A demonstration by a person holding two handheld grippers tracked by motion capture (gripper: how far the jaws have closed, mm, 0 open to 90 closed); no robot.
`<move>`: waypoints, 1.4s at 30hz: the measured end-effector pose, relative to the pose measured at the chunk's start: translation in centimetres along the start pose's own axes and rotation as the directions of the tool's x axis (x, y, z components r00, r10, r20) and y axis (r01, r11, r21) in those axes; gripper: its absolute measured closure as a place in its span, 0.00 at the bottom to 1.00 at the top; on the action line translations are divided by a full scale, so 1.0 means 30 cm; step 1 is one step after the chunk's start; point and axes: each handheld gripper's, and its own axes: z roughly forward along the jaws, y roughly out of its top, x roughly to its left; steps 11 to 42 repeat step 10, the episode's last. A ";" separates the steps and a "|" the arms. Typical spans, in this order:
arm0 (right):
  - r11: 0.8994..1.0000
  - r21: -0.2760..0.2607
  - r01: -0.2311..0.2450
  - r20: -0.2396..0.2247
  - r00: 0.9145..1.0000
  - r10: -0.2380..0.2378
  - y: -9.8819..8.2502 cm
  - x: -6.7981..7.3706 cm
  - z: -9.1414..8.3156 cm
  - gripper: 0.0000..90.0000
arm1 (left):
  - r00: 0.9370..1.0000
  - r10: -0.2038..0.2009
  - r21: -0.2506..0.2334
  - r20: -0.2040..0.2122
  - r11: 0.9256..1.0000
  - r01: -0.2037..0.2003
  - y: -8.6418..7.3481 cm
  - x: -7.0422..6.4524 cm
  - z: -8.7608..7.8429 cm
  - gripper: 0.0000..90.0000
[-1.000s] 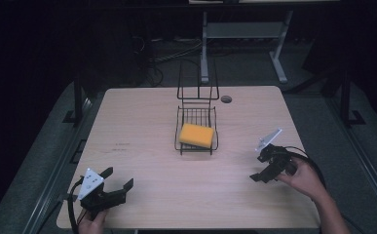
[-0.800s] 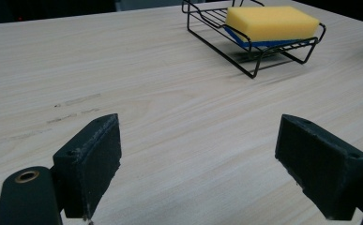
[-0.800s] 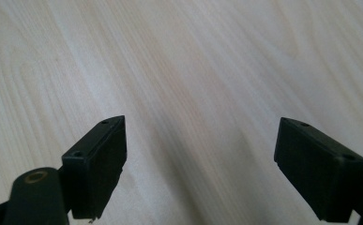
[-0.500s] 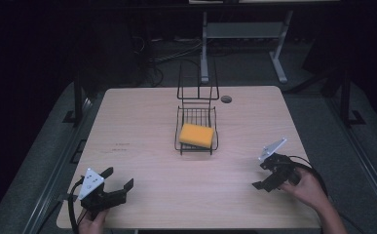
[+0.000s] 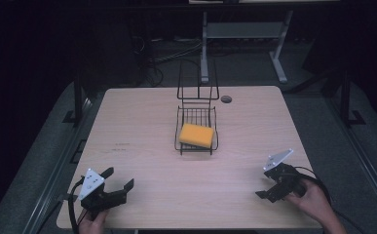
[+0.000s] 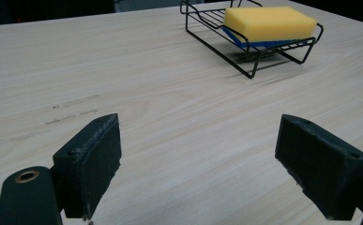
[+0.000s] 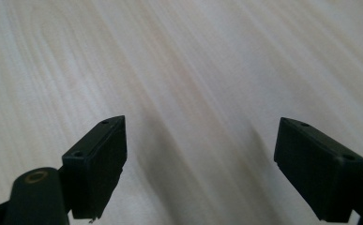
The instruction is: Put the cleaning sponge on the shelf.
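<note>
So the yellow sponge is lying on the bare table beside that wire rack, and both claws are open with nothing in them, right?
Not quite. The yellow sponge lies inside the wire rack, on its lower shelf, not on the table; the high view shows it. The rest holds: the left claw and right claw are open and hold nothing.

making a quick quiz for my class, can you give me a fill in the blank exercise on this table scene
1. The yellow sponge lies in a black wire ____.
2. The left gripper has its jaws ____, with nothing between them.
3. The right gripper is near the table's front ____ corner, seen from the person's side.
4. The rack stands on a table made of light ____.

Missing words: rack; open; right; wood
</note>
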 end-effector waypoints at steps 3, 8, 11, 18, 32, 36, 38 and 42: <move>1.000 -0.015 -0.007 0.001 1.000 0.007 -0.015 0.015 0.005 0.19 | 1.000 -0.004 0.000 0.003 1.000 0.004 0.000 0.000 -0.001 0.16; 0.999 -0.045 -0.022 0.019 1.000 0.023 -0.029 0.039 0.002 0.18 | 1.000 -0.004 -0.004 0.003 1.000 0.004 0.000 0.002 -0.003 0.16; 0.995 -0.087 -0.037 0.008 0.999 0.038 -0.034 0.056 -0.007 0.18 | 1.000 -0.004 -0.004 0.005 1.000 0.004 0.000 0.003 -0.001 0.16; 0.995 -0.087 -0.037 0.008 0.999 0.038 -0.034 0.056 -0.007 0.18 | 1.000 -0.004 -0.004 0.005 1.000 0.004 0.000 0.003 -0.001 0.16; 0.995 -0.087 -0.037 0.008 0.999 0.038 -0.034 0.056 -0.007 0.18 | 1.000 -0.004 -0.004 0.005 1.000 0.004 0.000 0.003 -0.001 0.16; 0.995 -0.087 -0.037 0.008 0.999 0.038 -0.034 0.056 -0.007 0.18 | 1.000 -0.004 -0.004 0.005 1.000 0.004 0.000 0.003 -0.001 0.16; 0.995 -0.087 -0.037 0.008 0.999 0.038 -0.034 0.056 -0.007 0.18 | 1.000 -0.004 -0.004 0.005 1.000 0.004 0.000 0.003 -0.001 0.16; 0.995 -0.087 -0.037 0.008 0.999 0.038 -0.034 0.056 -0.007 0.18 | 1.000 -0.004 -0.004 0.005 1.000 0.004 0.000 0.003 -0.001 0.16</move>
